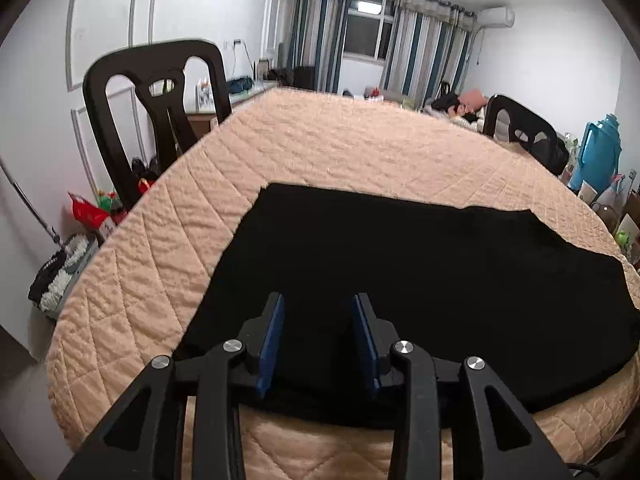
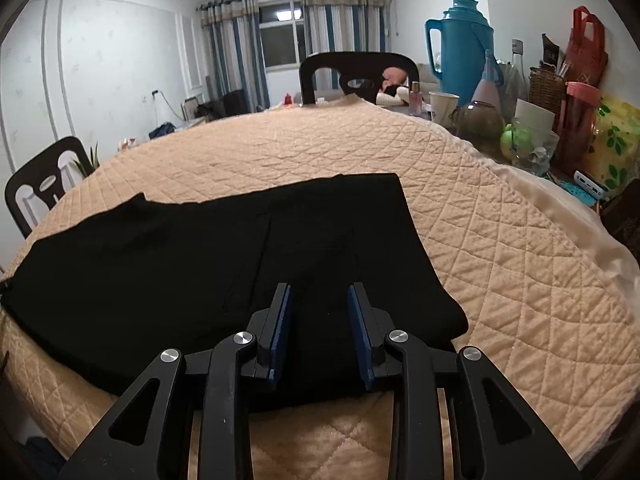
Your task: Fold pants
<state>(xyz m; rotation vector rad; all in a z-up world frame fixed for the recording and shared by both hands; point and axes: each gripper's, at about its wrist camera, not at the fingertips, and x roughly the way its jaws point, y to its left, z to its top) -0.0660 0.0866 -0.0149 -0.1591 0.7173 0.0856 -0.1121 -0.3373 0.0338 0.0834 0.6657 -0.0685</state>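
My left gripper [image 1: 319, 308] hangs over the near edge of the quilted peach table cover [image 1: 320, 144], its blue pads [image 1: 273, 344] parted with only black cloth showing in the gap and nothing pinched. My right gripper [image 2: 319, 298] sits the same way at that edge, its jaws apart and holding nothing. Beneath both lie the black fabric pants [image 2: 224, 236], spread flat along the near side of the cover, their lower hem just at its near edge. At the far edge stands a black plastic chair [image 2: 356, 68] with cut-outs in its back. On the right side a tall turquoise thermos jug [image 2: 460, 44] rises among cups and bottles.
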